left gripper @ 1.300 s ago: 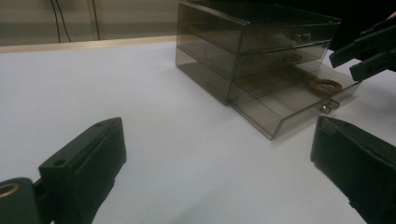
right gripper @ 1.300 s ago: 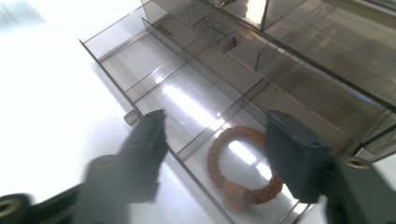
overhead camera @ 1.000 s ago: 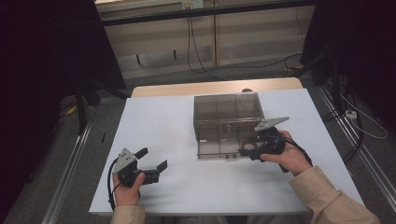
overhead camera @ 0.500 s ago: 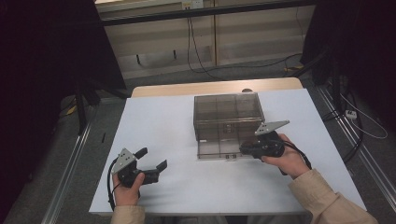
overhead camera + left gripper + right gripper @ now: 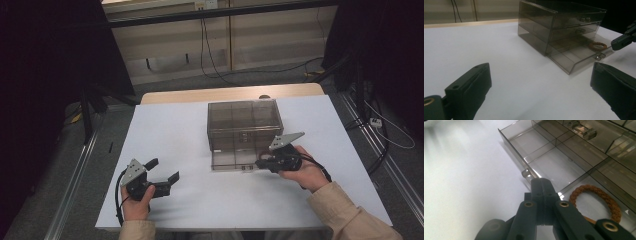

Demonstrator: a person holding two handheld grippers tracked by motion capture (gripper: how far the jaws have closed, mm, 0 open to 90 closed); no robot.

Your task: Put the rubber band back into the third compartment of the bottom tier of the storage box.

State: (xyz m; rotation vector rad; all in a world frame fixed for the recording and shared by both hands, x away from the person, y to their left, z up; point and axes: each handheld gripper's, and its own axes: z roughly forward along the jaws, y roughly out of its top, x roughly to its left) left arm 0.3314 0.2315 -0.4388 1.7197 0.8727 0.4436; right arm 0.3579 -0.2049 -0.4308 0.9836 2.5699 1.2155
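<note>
A smoky clear plastic drawer box [image 5: 243, 125] stands with its bottom drawer [image 5: 554, 167] pulled out, holding a braided brown ring [image 5: 596, 200]. The right gripper [image 5: 541, 185] has its fingers just pressed together on nothing; the left gripper [image 5: 161, 176] has its fingers wide apart, empty.

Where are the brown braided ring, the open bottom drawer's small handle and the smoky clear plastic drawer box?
brown braided ring [image 5: 599, 200], right gripper view, on its braided band.
drawer handle [image 5: 599, 56], left gripper view, on the metal knob.
smoky clear plastic drawer box [image 5: 242, 114], high view, on its top panel.

A braided ring [image 5: 599, 200] is lying in the pulled-out bottom drawer [image 5: 235, 161] of the drawer box [image 5: 243, 121] sitting mid-table [image 5: 175, 135].
</note>
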